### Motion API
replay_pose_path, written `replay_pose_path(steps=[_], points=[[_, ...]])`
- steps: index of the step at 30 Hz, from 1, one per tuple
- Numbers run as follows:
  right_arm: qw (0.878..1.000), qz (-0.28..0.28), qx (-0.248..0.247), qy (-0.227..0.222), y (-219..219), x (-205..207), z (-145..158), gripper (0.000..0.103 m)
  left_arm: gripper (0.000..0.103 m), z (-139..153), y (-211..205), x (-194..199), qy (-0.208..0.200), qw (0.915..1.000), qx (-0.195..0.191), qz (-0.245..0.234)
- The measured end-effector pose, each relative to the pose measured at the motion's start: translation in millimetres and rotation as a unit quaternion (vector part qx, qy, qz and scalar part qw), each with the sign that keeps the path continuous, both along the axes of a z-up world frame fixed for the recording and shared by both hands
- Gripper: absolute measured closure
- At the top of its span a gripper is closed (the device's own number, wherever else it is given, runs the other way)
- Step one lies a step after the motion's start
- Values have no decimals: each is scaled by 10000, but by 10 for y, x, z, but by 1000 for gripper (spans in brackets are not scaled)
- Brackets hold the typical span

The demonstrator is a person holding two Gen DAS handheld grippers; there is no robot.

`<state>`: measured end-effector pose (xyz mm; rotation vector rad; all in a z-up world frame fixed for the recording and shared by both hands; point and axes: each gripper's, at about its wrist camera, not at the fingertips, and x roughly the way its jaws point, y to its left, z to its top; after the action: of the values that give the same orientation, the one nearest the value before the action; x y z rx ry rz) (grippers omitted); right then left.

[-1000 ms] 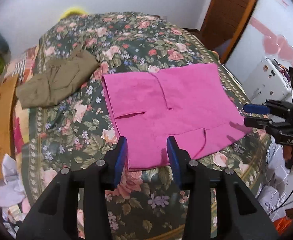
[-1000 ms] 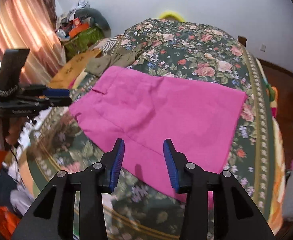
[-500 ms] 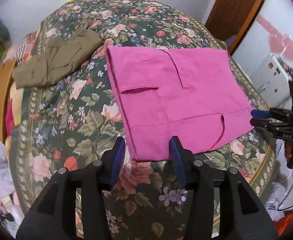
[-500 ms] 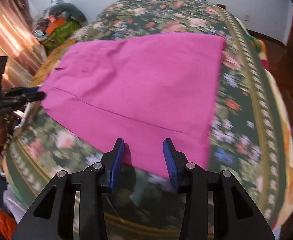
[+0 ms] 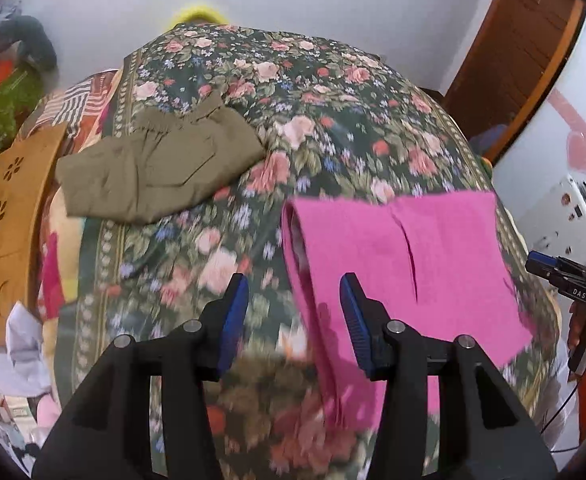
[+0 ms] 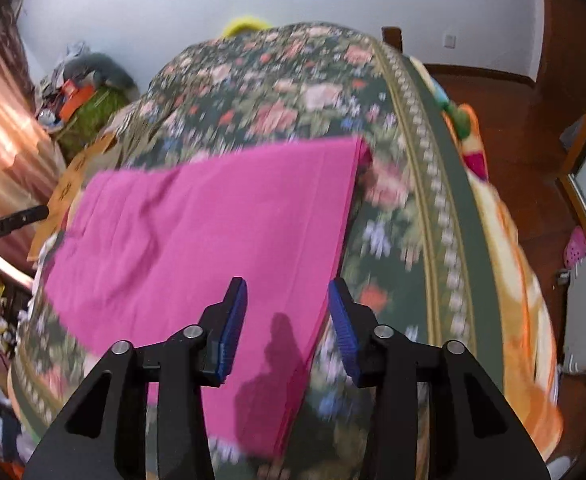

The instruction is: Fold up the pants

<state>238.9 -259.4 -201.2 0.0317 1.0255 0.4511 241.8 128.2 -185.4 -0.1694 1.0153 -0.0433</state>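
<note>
Pink pants (image 5: pixel 405 256) lie flat on the floral bedspread (image 5: pixel 313 128), partly folded, near the bed's foot. My left gripper (image 5: pixel 295 316) is open and empty over the pants' left edge, its right finger above the cloth. The right gripper shows at the far right of this view (image 5: pixel 561 276). In the right wrist view the pink pants (image 6: pixel 197 240) spread left of centre. My right gripper (image 6: pixel 287 324) is open and empty over their right edge. The left gripper's tip (image 6: pixel 9 222) shows at the far left.
Folded olive pants (image 5: pixel 153 168) lie at the bed's left side. A tan cardboard sheet (image 5: pixel 9 216) and clutter sit left of the bed. A white appliance (image 5: pixel 553 216) and wooden door (image 5: pixel 513 52) stand right. Wooden floor (image 6: pixel 533 160) lies beyond the bed.
Both grippers have shifted outward toward the pants' side edges and tilted up, so the pants sit lower and off to one side in each view. Both stay open.
</note>
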Motion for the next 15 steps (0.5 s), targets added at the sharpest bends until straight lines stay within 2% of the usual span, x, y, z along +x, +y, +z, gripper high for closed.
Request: replay_pose_path(steps=[7, 13, 14, 15], points=[[9997, -213, -13, -124, 3, 610, -49, 60, 55, -205, -99, 573, 213, 9996, -145, -67], [9994, -308, 142, 104, 15, 1108, -330, 60, 56, -524, -89, 861, 584, 9973, -407, -154], [9993, -290, 190, 132, 19, 1134, -357, 60, 62, -569, -96, 884, 633, 9966, -485, -203], [9992, -265, 238, 155, 34, 1165, -395, 65, 71, -607, -107, 888, 635, 9962, -533, -258]])
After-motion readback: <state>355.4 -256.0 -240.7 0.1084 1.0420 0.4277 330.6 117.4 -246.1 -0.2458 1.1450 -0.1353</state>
